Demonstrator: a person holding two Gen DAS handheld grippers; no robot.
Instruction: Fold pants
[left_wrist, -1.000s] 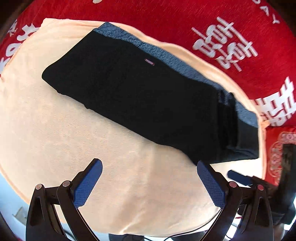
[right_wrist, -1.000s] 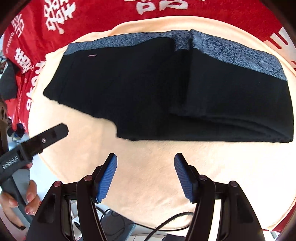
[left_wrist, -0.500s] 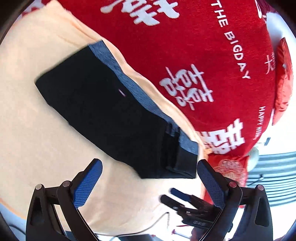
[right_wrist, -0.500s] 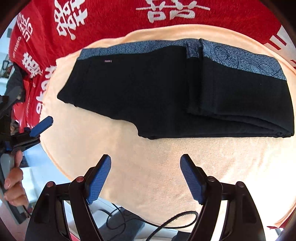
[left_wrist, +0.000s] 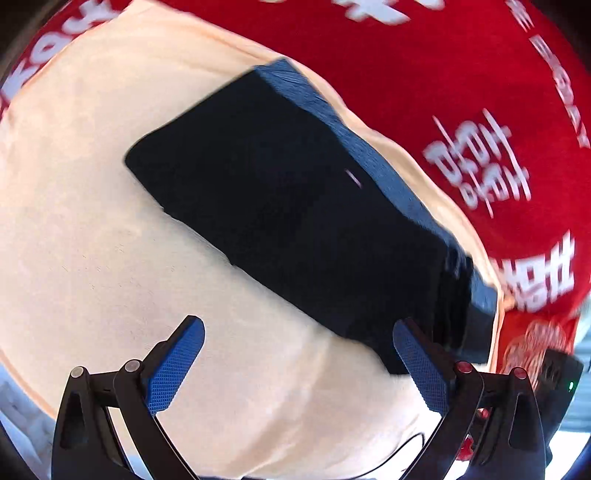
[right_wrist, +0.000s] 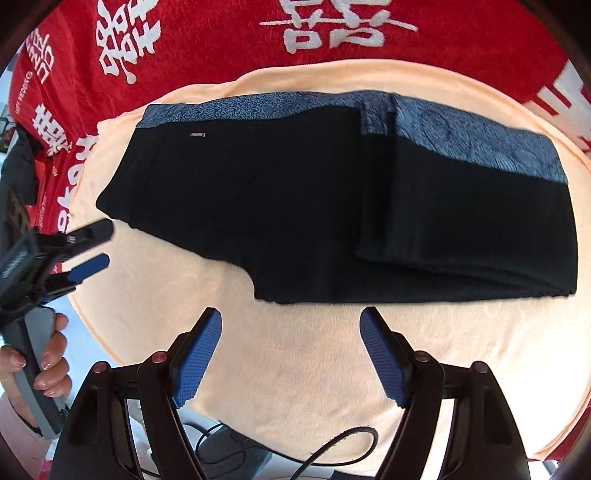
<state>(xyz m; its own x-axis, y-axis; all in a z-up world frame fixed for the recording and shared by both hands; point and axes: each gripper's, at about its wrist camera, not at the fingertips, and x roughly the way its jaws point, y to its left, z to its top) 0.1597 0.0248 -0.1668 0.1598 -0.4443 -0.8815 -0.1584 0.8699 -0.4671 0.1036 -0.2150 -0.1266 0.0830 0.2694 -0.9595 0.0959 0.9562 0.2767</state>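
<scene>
In the left wrist view, which was blurred, the pants (left_wrist: 295, 221) were seen lying on a peach towel (left_wrist: 92, 221) spread over a red cloth (left_wrist: 461, 74). The left gripper (left_wrist: 297, 354) was held above the towel near the lower edge of the pants, its jaws spread and nothing between them.

In the right wrist view, the pants (right_wrist: 295, 206) were shown already folded, with one end laid back over the rest at the right, perhaps in several layers. The right gripper (right_wrist: 291, 347) was held over bare towel (right_wrist: 295, 369), its jaws spread wide and empty. At most one more fold seemed to be left, or only smoothing.
</scene>
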